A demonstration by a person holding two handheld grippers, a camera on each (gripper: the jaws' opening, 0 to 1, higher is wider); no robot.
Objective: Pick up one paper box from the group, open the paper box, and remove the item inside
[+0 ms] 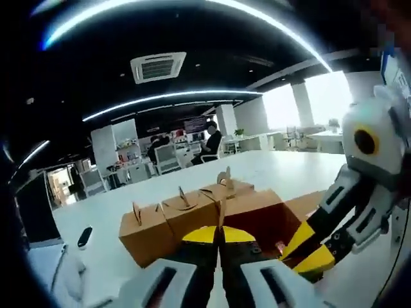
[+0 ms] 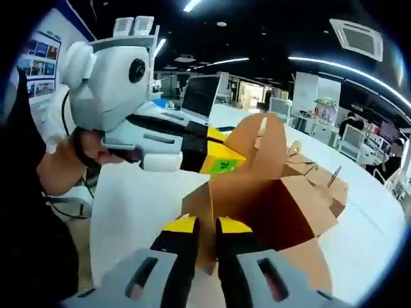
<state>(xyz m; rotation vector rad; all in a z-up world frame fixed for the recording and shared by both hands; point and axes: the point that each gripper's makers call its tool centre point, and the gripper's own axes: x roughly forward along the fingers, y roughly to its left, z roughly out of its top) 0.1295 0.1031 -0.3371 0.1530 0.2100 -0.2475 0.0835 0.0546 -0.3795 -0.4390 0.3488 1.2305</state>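
In the left gripper view, the left hand-held gripper rises from the bottom with its yellow-tipped jaws pressed together on a thin upright flap of the open paper box, which sits just beyond the jaws on the white tabletop. Behind that box, toward the far side of the tabletop, stands a row of closed paper boxes with small handles on top, touching one another. The right hand-held gripper comes in from the right, its yellow and black jaws down at the near right wall of the open box; whether they pinch it cannot be told here. A small dark object lies on the tabletop toward its left edge. A seated person shows far back in the office.

In the right gripper view, the right hand-held gripper has its two jaws closed on the near wall of the open paper box, one jaw on each face of the cardboard. The box's flaps stand open and its inside is in shadow, so any item within cannot be made out. The left hand-held gripper reaches in from the left, held by a hand, its yellow tips at a raised flap. More closed boxes lie beyond, toward the far right edge of the tabletop. A laptop stands open at the far edge.
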